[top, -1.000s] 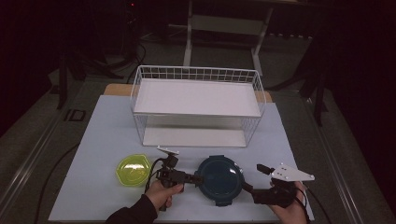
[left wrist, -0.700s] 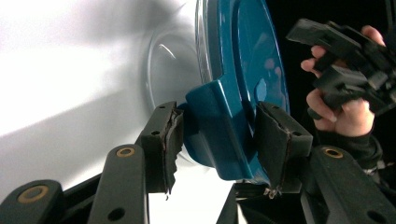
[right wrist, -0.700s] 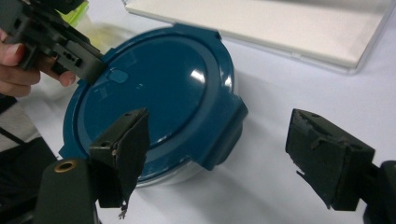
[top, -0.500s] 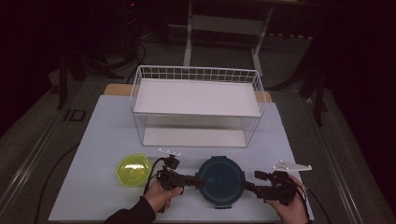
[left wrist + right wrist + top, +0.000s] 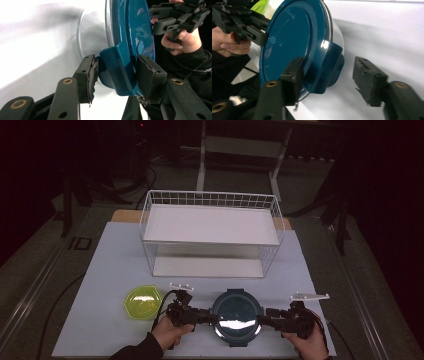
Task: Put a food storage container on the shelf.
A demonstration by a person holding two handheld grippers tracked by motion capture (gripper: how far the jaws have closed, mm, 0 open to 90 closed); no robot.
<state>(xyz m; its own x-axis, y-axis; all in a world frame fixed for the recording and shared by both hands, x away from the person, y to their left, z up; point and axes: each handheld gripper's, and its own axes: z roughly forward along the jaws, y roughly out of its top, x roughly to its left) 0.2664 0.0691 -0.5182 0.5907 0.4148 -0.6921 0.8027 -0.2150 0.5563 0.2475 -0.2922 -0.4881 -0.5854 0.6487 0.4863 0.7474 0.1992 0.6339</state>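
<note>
A round clear container with a dark blue lid (image 5: pixel 236 317) stands near the table's front edge. My left gripper (image 5: pixel 212 317) is at its left side, my right gripper (image 5: pixel 264 317) at its right side. In the left gripper view my left gripper (image 5: pixel 116 75) has both pads pressed against the lid's blue latch (image 5: pixel 116 62). In the right gripper view the right gripper (image 5: pixel 329 77) is open. One jaw lies over the lid (image 5: pixel 287 42) and the other is clear of the latch (image 5: pixel 332 67), with a gap between them.
A yellow-green bowl (image 5: pixel 142 302) lies left of the container, close to my left hand. A white wire rack (image 5: pixel 210 232) with two shelves stands at the back of the pale mat (image 5: pixel 115 265). The mat's front edge is just under both hands.
My right gripper has dropped and moved left until its jaws straddle the container's right latch. The left gripper stays at the left latch.
</note>
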